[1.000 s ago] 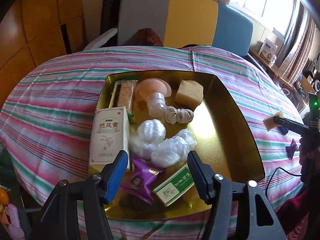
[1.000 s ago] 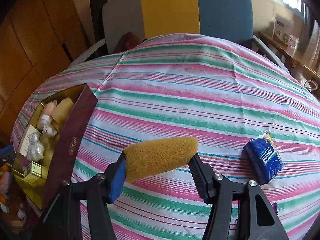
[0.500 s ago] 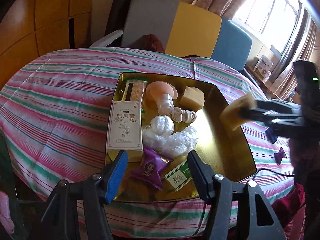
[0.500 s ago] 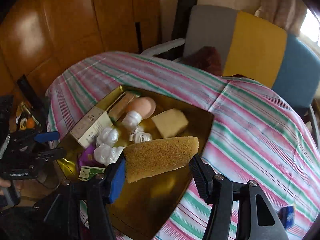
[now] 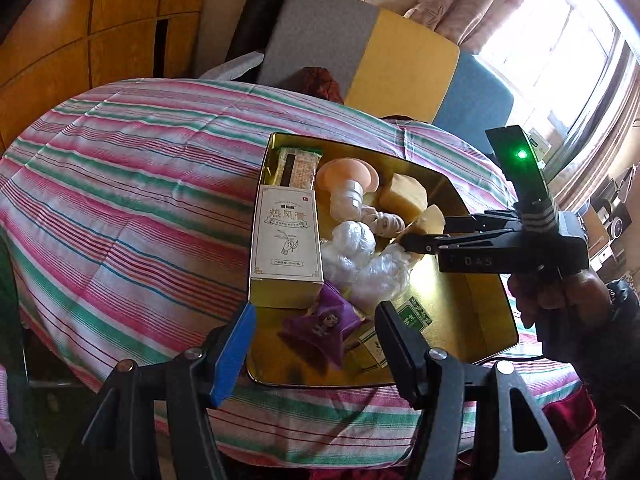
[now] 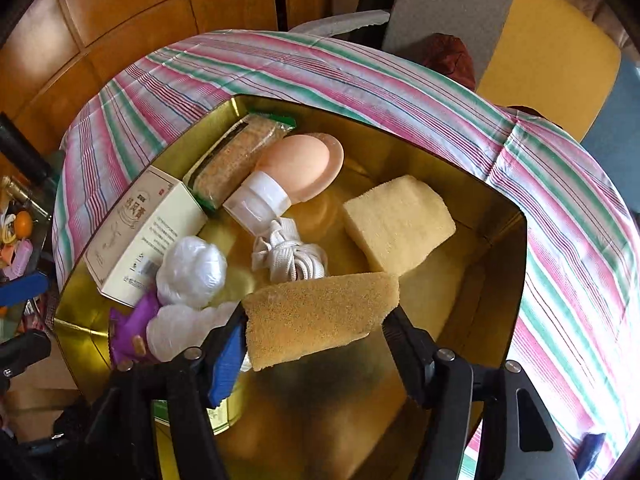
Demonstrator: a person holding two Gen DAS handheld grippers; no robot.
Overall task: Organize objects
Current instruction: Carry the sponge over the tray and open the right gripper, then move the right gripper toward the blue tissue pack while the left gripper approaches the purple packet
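Observation:
My right gripper (image 6: 316,336) is shut on a yellow-brown sponge (image 6: 320,316) and holds it over the gold tray (image 6: 516,216). In the left wrist view the right gripper (image 5: 408,236) reaches in from the right with the sponge (image 5: 430,218) above the tray (image 5: 472,344). My left gripper (image 5: 316,332) is open and empty at the tray's near edge. In the tray lie a second sponge (image 6: 398,224), a white box (image 5: 286,248), a pink bottle (image 6: 298,172), a white cord (image 6: 288,258), plastic wads (image 5: 360,256), a purple packet (image 5: 320,324) and a green box (image 5: 394,330).
The tray sits on a round table with a pink and green striped cloth (image 5: 120,184). A grey, yellow and blue chair (image 5: 360,52) stands behind the table. Wooden panels (image 6: 120,20) are at the left. Clutter lies below the table at the left (image 6: 20,232).
My right gripper has swung left with the sponge, from over the bare cloth to above the tray's contents. My left gripper has drawn back a little and stays open.

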